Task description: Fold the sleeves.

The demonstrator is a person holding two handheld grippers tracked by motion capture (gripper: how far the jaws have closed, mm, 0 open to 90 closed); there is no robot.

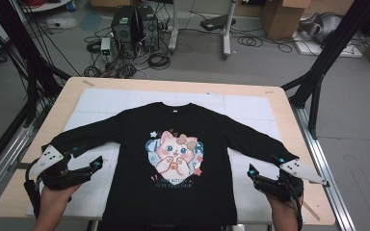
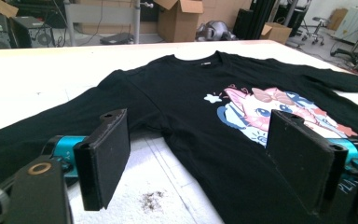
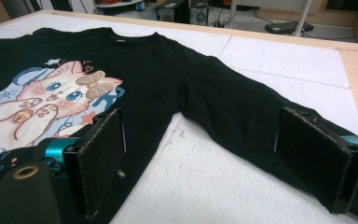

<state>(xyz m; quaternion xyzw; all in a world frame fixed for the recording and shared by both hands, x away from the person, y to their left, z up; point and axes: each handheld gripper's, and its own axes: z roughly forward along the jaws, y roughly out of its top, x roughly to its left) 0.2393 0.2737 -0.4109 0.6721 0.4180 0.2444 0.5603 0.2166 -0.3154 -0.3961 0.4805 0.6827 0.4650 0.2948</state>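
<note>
Both jaws spread, empty: left gripper (image 1: pixel 84 166) has shirt sleeve (image 1: pixel 84 137) at 12 o'clock, right gripper (image 1: pixel 265 168) likewise.

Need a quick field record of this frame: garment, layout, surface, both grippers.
garment: black long-sleeved shirt with a pink cartoon kitten print
layout: spread flat, front up, collar away from the person, both sleeves angled outward
surface: white padded mat on a light wooden table
left gripper: open, near the left sleeve cuff, holding nothing
right gripper: open, near the right sleeve cuff, holding nothing
</note>
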